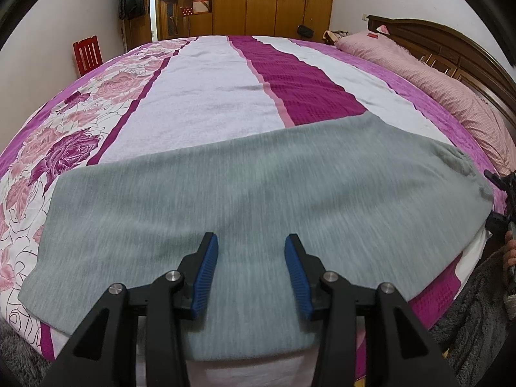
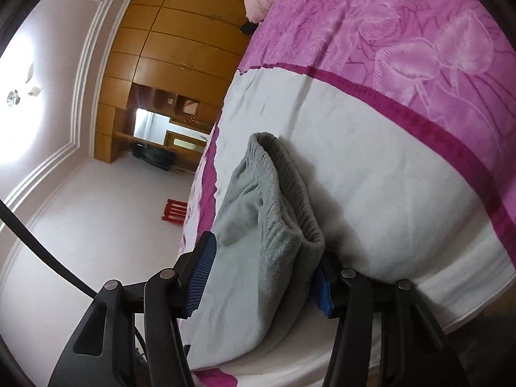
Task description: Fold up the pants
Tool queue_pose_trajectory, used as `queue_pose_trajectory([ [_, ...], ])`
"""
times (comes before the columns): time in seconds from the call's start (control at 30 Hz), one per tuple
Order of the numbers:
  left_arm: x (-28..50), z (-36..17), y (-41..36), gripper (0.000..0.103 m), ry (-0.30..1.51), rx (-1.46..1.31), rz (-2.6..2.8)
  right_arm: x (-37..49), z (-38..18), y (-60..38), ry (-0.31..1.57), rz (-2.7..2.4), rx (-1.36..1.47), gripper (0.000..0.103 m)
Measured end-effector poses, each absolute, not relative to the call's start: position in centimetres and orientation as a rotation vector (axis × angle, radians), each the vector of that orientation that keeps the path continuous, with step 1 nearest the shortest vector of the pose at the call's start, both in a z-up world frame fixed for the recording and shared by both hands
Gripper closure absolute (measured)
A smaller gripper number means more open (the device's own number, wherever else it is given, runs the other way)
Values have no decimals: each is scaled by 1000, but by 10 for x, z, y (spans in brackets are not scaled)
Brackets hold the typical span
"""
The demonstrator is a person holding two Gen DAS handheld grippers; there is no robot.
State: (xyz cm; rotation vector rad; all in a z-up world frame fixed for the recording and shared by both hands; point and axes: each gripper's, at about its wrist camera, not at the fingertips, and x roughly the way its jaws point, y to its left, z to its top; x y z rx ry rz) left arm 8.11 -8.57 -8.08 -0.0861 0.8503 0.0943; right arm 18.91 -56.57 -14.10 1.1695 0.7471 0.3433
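On the left, my left gripper (image 1: 251, 251) hovers just above the grey pants (image 1: 245, 190) with its jaws wide apart and nothing between them; the cloth lies flat across the near edge of the bed (image 1: 206, 96), on the striped cover. I judge that this side is the leg end, but the picture is a little blurred, so I cannot be sure where the hems are. To do this step well, I think I should lower the left gripper to the near edge of the cloth and take both layers together before I lift. On the right, my right gripper (image 2: 261, 277) has its jaws set around the waistband (image 2: 277, 174), with the bunched fabric between the blue pads (image 2: 200, 274); the jaws are still rather wide and I cannot tell if they already press the cloth. Both ends should rise together, so that the fold stays straight. I see no container here; the pants rest only on the bed.
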Motion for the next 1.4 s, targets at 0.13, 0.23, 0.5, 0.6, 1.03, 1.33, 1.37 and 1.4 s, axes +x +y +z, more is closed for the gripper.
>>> queue_pose_trajectory([
  [0.13, 81, -81, -86, 57, 850, -87, 94, 188, -149, -573, 724, 345, 1260, 53],
  [0.23, 81, -81, -86, 57, 850, -86, 95, 187, -155, -576, 732, 327, 1284, 63],
  [0.5, 81, -81, -86, 57, 849, -86, 95, 182, -160, -578, 763, 264, 1237, 84],
  [0.6, 80, -81, -86, 57, 849, -84, 94, 178, -160, -577, 754, 242, 1224, 85],
  [1.03, 124, -45, -124, 84, 906, -323, -181, 174, -156, -575, 774, 252, 1215, 86],
  [1.33, 175, -71, -184, 97, 1025, -206, -139, 175, -147, -571, 797, 234, 1111, 86],
  [1.37, 175, -72, -187, 97, 1020, -196, -137, 176, -146, -571, 799, 232, 1100, 86],
  [1.4, 175, -72, -191, 97, 1016, -185, -135, 176, -145, -570, 800, 230, 1090, 86],
])
